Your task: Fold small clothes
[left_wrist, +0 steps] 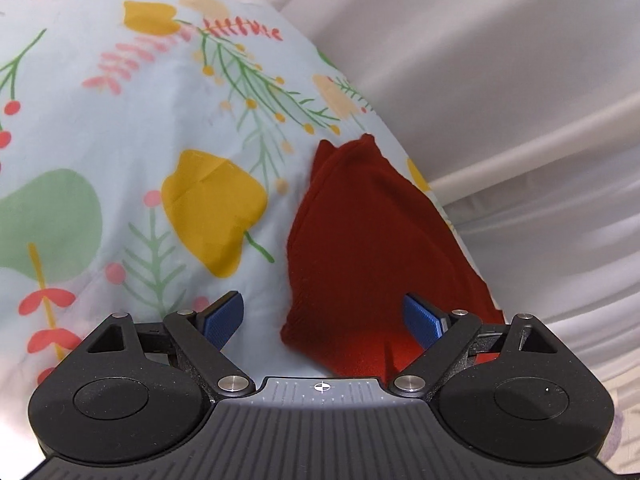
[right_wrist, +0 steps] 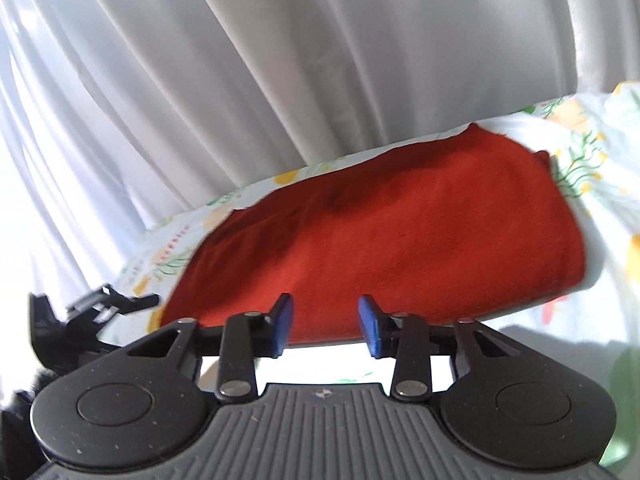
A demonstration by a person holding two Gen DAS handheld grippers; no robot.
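A small red garment [left_wrist: 360, 248] lies folded on a floral sheet [left_wrist: 120, 140], near the sheet's right edge. My left gripper [left_wrist: 324, 322] is open, its blue pads spread wide just above the garment's near end, holding nothing. In the right wrist view the same red garment [right_wrist: 400, 232] lies flat as a wide folded block. My right gripper [right_wrist: 326, 326] is open with a narrower gap, its blue pads at the garment's near edge, not closed on it. The left gripper [right_wrist: 92, 316] shows at the far left of that view.
A white pleated curtain [right_wrist: 240, 60] hangs right behind the sheet's edge and also fills the right side of the left wrist view [left_wrist: 520, 80]. The floral sheet [right_wrist: 592, 152] extends to the right of the garment.
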